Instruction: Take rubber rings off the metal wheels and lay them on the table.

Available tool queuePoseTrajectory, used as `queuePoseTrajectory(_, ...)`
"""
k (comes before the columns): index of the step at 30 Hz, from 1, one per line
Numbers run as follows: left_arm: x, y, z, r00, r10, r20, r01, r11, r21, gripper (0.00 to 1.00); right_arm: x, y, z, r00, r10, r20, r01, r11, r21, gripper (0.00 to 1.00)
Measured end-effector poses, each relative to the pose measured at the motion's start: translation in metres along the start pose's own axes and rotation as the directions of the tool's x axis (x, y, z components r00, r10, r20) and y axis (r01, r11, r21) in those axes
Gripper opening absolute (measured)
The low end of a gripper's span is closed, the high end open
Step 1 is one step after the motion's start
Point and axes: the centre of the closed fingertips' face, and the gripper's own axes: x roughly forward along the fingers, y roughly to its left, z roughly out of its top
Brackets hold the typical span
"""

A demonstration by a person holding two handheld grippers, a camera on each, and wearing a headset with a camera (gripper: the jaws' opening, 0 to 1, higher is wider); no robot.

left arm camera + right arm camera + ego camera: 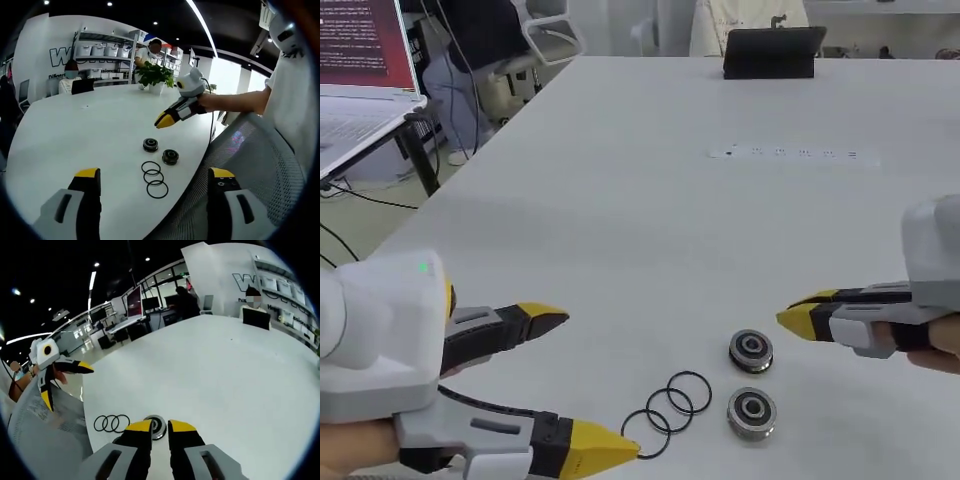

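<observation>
Two metal wheels [751, 350] [751, 411] with dark hubs lie flat on the white table [650, 200], one nearer me than the other. Three black rubber rings [669, 405] lie overlapping in a row just left of them. My left gripper [582, 385] is open at the near left, its yellow tips spread wide and empty, short of the rings [153, 176]. My right gripper [798, 318] hangs shut and empty just right of the far wheel. In the right gripper view the wheel [156, 424] shows just beyond the closed tips [161, 427], the rings [111, 423] to the left.
A laptop [360, 60] stands on a side stand at the far left, and a dark tablet-like stand [770, 52] at the table's far edge. A potted plant [155, 76] sits on the far end. People sit and stand beyond the table. The near table edge runs beside the rings.
</observation>
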Motion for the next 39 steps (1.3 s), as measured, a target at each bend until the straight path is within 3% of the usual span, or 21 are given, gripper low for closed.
queuePoseTrajectory(7, 0.000, -0.002, 0.002, 0.9999, -0.009, 0.007, 0.008, 1.000, 0.010, 0.84, 0.004, -0.007, -0.019, 0.9979, -0.004, -0.064, 0.005, 1.000, 0.008, 0.11)
queuePoseTrajectory(11, -0.001, -0.001, 0.006, 0.9996, 0.000, 0.027, 0.000, 1.000, 0.004, 0.84, 0.004, -0.007, -0.023, 0.9967, -0.004, -0.081, 0.005, 1.000, 0.011, 0.13)
queuePoseTrajectory(16, -0.001, 0.001, 0.005, 0.9997, 0.011, 0.021, -0.011, 1.000, -0.017, 0.87, 0.005, -0.006, -0.029, 0.9949, 0.005, -0.101, -0.004, 1.000, 0.009, 0.14)
queuePoseTrajectory(24, -0.002, -0.007, 0.016, 0.9996, -0.013, 0.027, 0.012, 0.999, 0.044, 0.96, 0.006, -0.008, -0.036, 0.9923, 0.002, -0.124, -0.001, 1.000, 0.003, 0.15)
queuePoseTrajectory(27, 0.000, -0.017, 0.029, 0.9965, -0.050, 0.067, 0.044, 0.996, 0.077, 0.98, 0.006, -0.008, -0.037, 0.9917, 0.003, -0.129, -0.002, 1.000, 0.003, 0.15)
queuePoseTrajectory(29, 0.002, -0.018, 0.029, 0.9966, -0.057, 0.058, 0.052, 0.995, 0.084, 0.99, 0.006, -0.008, -0.038, 0.9912, 0.002, -0.133, -0.002, 1.000, -0.003, 0.15)
queuePoseTrajectory(32, 0.004, -0.023, 0.027, 0.9971, -0.076, 0.004, 0.076, 0.993, 0.092, 0.99, 0.007, -0.006, -0.038, 0.9908, 0.007, -0.135, -0.009, 1.000, -0.009, 0.15)
queuePoseTrajectory(34, 0.005, -0.028, 0.032, 0.9960, -0.090, -0.003, 0.089, 0.986, 0.139, 0.99, 0.007, -0.006, -0.038, 0.9906, 0.009, -0.136, -0.012, 1.000, -0.015, 0.15)
queuePoseTrajectory(39, 0.009, -0.032, 0.047, 0.9939, -0.110, -0.003, 0.109, 0.978, 0.176, 0.99, 0.008, -0.004, -0.040, 0.9892, 0.015, -0.146, -0.019, 0.999, -0.031, 0.16)
